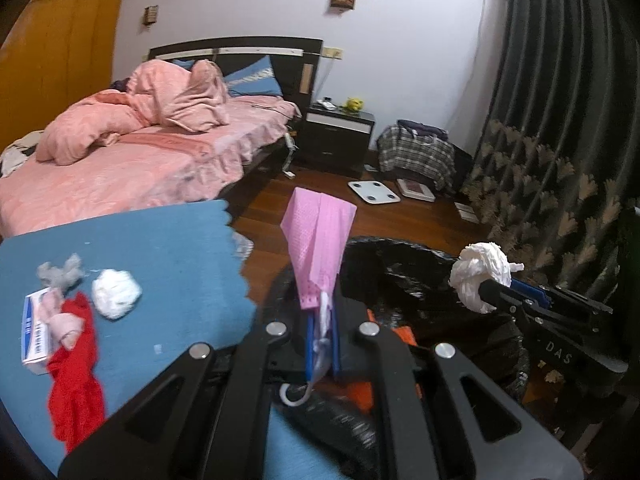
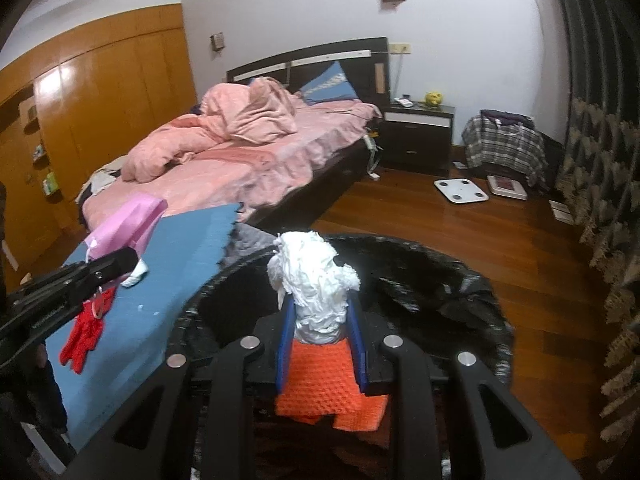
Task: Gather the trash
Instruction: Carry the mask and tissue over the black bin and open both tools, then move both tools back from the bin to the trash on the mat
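left gripper (image 1: 322, 320): clamped on pink mask (image 1: 318, 236), which sticks up past the tips
right gripper (image 2: 320, 320): clamped on white tissue wad (image 2: 314, 276), crumpled
bin (image 2: 460, 280): black-lined, under both tips

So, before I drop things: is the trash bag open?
Open: the black trash bag gapes wide, an orange cloth visible inside.

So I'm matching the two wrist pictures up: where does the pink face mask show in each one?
Left wrist view: the pink face mask stands up at centre, pinched in the left gripper, above the black bin bag.
Right wrist view: the mask is at the left edge, over the blue mat.
Shared landmark: the white scale on the floor.
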Available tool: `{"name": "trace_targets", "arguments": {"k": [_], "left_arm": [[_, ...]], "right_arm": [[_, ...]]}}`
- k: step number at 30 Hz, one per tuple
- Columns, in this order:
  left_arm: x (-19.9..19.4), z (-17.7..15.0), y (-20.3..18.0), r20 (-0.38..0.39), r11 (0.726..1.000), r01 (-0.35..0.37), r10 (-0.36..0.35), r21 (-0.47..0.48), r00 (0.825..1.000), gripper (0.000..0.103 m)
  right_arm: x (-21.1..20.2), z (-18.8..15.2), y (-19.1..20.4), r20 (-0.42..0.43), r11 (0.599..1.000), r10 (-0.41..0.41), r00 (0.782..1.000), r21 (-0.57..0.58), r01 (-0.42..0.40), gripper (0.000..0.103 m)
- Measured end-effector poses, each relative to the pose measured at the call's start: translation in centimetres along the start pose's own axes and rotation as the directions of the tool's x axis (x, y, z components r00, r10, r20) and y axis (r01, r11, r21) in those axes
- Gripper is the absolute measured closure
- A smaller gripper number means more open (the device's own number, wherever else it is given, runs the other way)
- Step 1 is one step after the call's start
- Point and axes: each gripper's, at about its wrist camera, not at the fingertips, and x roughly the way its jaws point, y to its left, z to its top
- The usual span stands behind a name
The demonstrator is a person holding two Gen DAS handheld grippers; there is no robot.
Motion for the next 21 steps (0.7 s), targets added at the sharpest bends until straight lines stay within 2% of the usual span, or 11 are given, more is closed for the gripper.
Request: {"name": "trace_targets", "arguments": {"k": [5, 7, 8, 9, 10, 11, 13, 16, 19, 21], "left_arm": [[2.3, 0.3, -2.5, -0.026, 0.997, 0.068, -0.067, 0.02, 0.997, 0.095], [3.0, 0.4, -3.0, -0.038, 0.995, 0.095, -0.094, 0.022, 0.995, 0.08], [3.2, 0.4, -3.1, -0.043, 0.994, 0.105, -0.104, 0.019, 0.994, 0.072], [3.3, 0.4, -3.1, -0.048, 0.993, 0.116, -0.115, 0.013, 0.992, 0.057], [3.4, 0.3, -3.1, -0.047, 0.992, 0.123, -0.123, 0.007, 0.991, 0.049], [3.3, 0.1, -2.9, -0.046, 0.992, 0.126, -0.126, 0.005, 0.991, 0.047], [3.3, -0.3, -2.6, -0.053, 0.99, 0.139, -0.139, -0.002, 0.989, 0.034], [2.8, -0.6, -1.9, -0.048, 0.992, 0.126, -0.127, -0.016, 0.991, 0.026], [1.9, -0.7, -0.9, -0.034, 0.996, 0.082, -0.083, -0.029, 0.996, 0.019], [1.0, -0.8, 0.4, -0.019, 0.998, 0.032, -0.033, -0.049, 0.999, 0.015]], "right_arm": [[0.0, -0.2, -2.7, 0.001, 0.999, -0.042, 0.999, 0.034, 0.042, 0.074], [0.1, -0.3, -3.4, 0.0, 0.997, -0.062, 0.998, 0.039, 0.062, 0.071], [0.2, -0.4, -3.8, -0.004, 0.997, -0.071, 0.997, 0.043, 0.071, 0.062], [0.3, -0.4, -4.0, -0.006, 0.996, -0.081, 0.997, 0.048, 0.082, 0.048], [0.2, -0.5, -4.4, -0.004, 0.994, -0.098, 0.995, 0.056, 0.098, 0.04], [0.2, -0.5, -4.6, -0.001, 0.993, -0.106, 0.994, 0.061, 0.106, 0.037], [0.0, -0.8, -5.1, 0.002, 0.991, -0.116, 0.993, 0.069, 0.115, 0.029], [-0.1, -0.9, -5.2, 0.008, 0.989, -0.125, 0.992, 0.077, 0.124, 0.017], [-0.3, -0.9, -4.6, 0.02, 0.99, -0.122, 0.992, 0.076, 0.12, 0.005], [-0.3, -0.8, -4.2, 0.021, 0.991, -0.112, 0.993, 0.08, 0.11, 0.006]]}}
